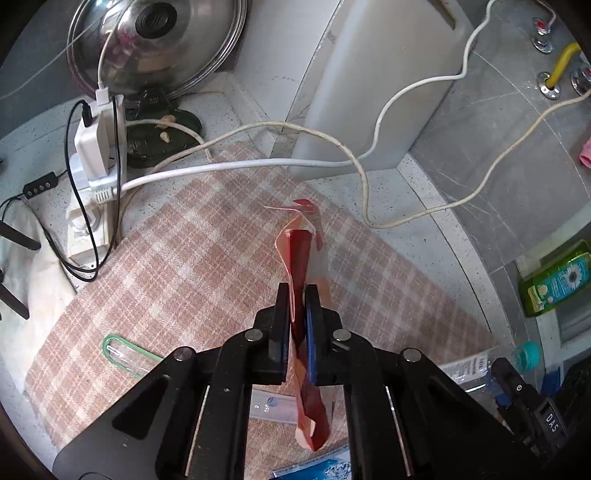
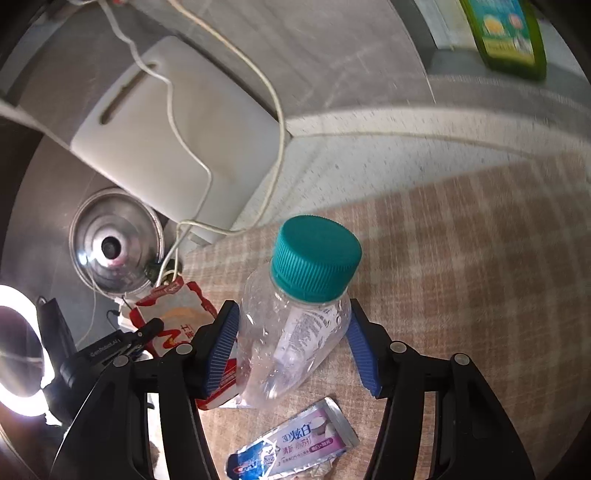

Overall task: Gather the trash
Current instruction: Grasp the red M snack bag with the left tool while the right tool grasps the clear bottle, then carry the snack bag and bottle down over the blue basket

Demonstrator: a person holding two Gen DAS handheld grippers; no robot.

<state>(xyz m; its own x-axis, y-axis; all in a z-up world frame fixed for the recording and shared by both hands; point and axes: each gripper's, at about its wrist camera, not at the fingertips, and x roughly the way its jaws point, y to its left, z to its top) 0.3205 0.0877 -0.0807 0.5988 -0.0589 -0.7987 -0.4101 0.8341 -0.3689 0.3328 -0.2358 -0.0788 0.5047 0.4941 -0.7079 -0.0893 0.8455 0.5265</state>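
Red and flimsy, the snack wrapper [image 1: 303, 258] in my left wrist view is pinched flat between the fingers of my left gripper [image 1: 297, 295], jaws all the way shut on it. It hangs clear of the checked cloth [image 1: 177, 258], one end sticking out past the fingertips and the other drooping below them. I judge it nearly weightless, soft and slick, likely to flap or slide, so a hold across the middle of the folded strip suits it. Under it on the cloth lie a green paper clip [image 1: 122, 352] toward the near left edge and a blue packet [image 1: 314, 467] at the near edge. White cables [image 1: 236, 166] cross the far end of the cloth from the power strip [image 1: 96, 155], near a pot lid [image 1: 155, 44] and a white cutting board [image 1: 373, 92] leaning at the back. Those cables are what I would snag.

Turning to the right wrist view, my right gripper [image 2: 293, 343] is half closed around a clear plastic bottle [image 2: 291, 332] with a teal cap [image 2: 316, 256]; the blue pads [image 2: 221, 347] press its dented body on both sides, and it looks lifted off the cloth, though I cannot be sure. I reckon it empty, light, springy and slippery; gripping the body just under the cap seems safest. A squeezed toothpaste tube [image 2: 295, 443] lies on the cloth below it, still to be collected. The wrapper and left gripper show at the left, just beside the bottle. A green detergent bottle [image 2: 506, 33] stands well apart at the far right corner.
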